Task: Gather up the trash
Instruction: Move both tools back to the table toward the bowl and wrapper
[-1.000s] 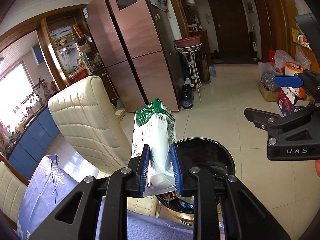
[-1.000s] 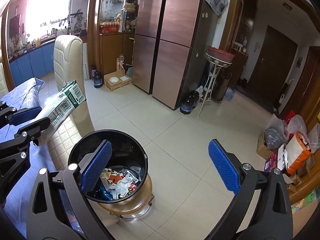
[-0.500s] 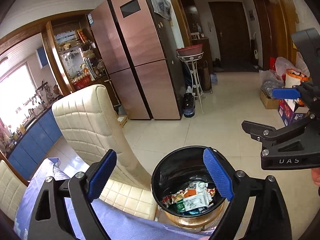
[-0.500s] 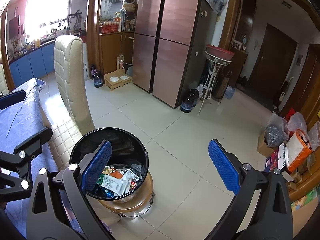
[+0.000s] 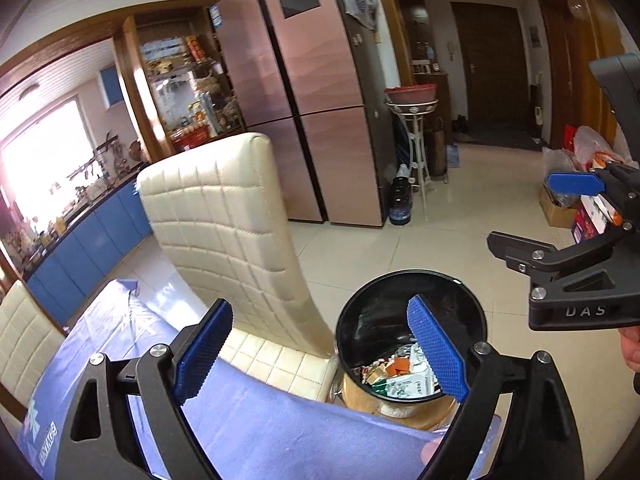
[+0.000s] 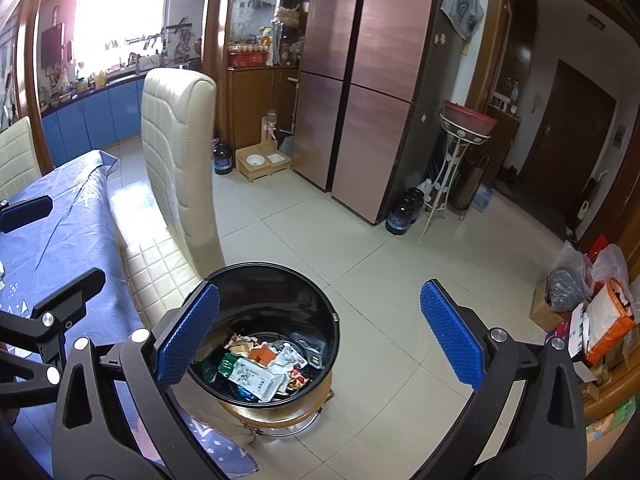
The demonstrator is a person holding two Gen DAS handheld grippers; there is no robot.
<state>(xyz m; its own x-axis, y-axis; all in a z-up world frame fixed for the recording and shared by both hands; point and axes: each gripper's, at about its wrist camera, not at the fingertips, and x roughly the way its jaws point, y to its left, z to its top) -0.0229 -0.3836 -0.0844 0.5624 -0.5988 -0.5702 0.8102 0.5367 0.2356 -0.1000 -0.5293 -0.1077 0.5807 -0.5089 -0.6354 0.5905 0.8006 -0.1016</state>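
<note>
Now both tools are spread wide and grip nothing: the left gripper (image 5: 320,352) and right gripper (image 6: 320,332) hover over the black bin (image 6: 276,280), where a white-green carton (image 6: 254,378) lies among wrappers at 6 o'clock. Judged best: swing the left back toward 9 o'clock, over the blue tablecloth (image 6: 52,240), for more trash. 1 second ago, it clamped that carton.

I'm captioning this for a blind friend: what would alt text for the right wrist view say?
An open two-finger gripper with blue pads hovers above a black trash bin holding wrappers and a flattened carton. A cream chair stands behind, a blue-clothed table left.
</note>
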